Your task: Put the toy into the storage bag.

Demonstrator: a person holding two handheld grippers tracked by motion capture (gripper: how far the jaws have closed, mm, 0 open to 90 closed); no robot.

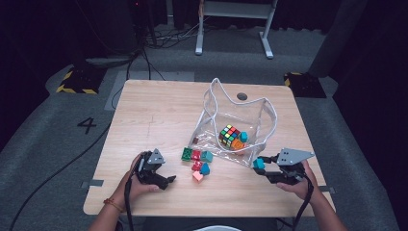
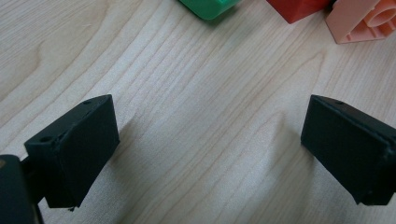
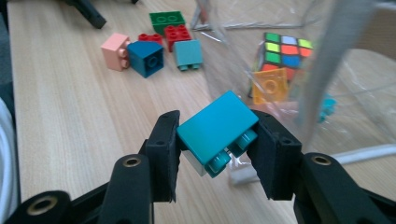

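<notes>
My right gripper (image 3: 217, 140) is shut on a teal toy brick (image 3: 215, 128), held above the table beside the clear plastic bag (image 1: 240, 130); the high view has that gripper (image 1: 260, 163) at the bag's front right corner. Inside the bag lie a colour cube (image 1: 229, 135), an orange brick (image 3: 269, 85) and a teal brick (image 1: 244, 136). A cluster of loose bricks sits left of the bag: green (image 1: 186, 154), red (image 1: 196, 155), teal (image 1: 207, 156), dark blue (image 1: 205, 169) and pink (image 1: 197, 176). My left gripper (image 1: 168, 181) rests low on the table with its jaws open and bare wood between them (image 2: 210, 149).
The wooden table (image 1: 154, 115) has a dark round hole (image 1: 242, 96) behind the bag. Beyond the table, cables and a white desk frame (image 1: 235, 19) stand on the grey floor. The table's front edge runs just behind both hands.
</notes>
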